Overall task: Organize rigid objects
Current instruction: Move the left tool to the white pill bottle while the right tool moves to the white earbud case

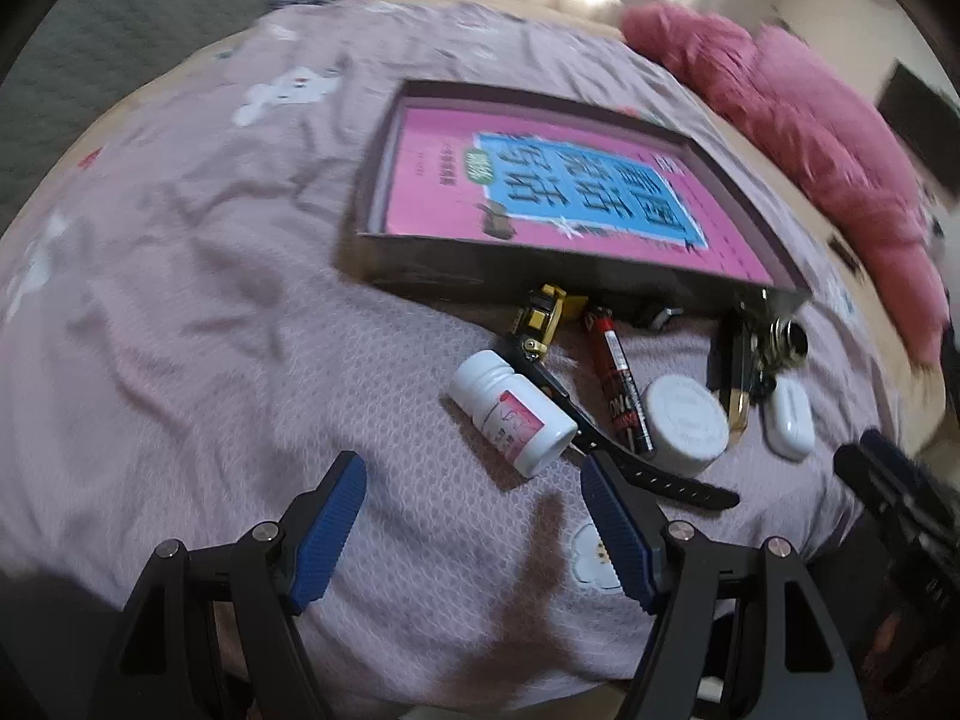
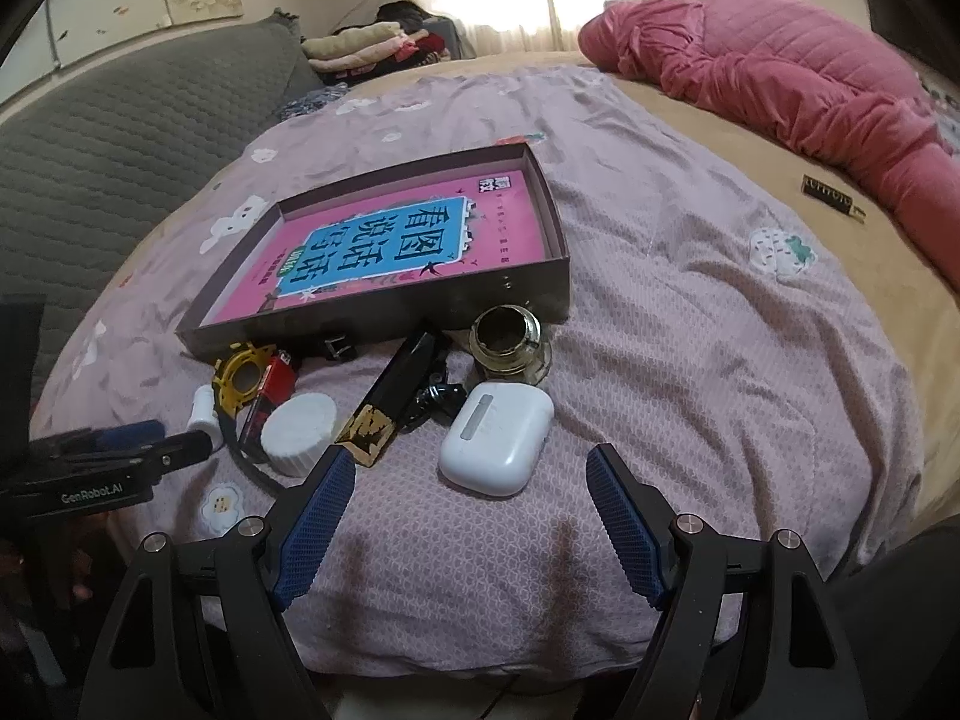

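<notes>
The box (image 2: 384, 294) I'm sorting into lies on the bed, a shallow dark cardboard tray with low straight walls. Flat inside it is a glossy pink book (image 2: 384, 246) with a blue panel of large Chinese characters, 看图说话写话 as far as I can read them.

The loose things crowd along the box's near wall. From my right wrist view, a smooth white rounded earbud case (image 2: 497, 441) lies nearest, between my blue ribbed fingertips but not touched. Just behind it stands a round glass jar (image 2: 509, 342) with dark contents, close against the box. A long black bar with a gold patch (image 2: 390, 396) slants beside the case. A white ribbed cap (image 2: 300, 423) sits left of that, next to a red battery (image 2: 267, 390) and a yellow-rimmed watch (image 2: 243, 378) on a black strap.

From my left wrist view, a white plastic pill bottle (image 1: 513, 414) lies on its side with a pink label too blurred to read, resting against the watch strap.

My left gripper (image 1: 474, 516) hovers spread wide and empty; its body reads "GenRobot.AI" in the right view. My right gripper (image 2: 468, 498) is also wide and empty.

The mauve bedspread (image 2: 690, 330) is waffle-textured with white flower patches. A pink quilted blanket (image 2: 780, 72) is bunched at the far edge.
</notes>
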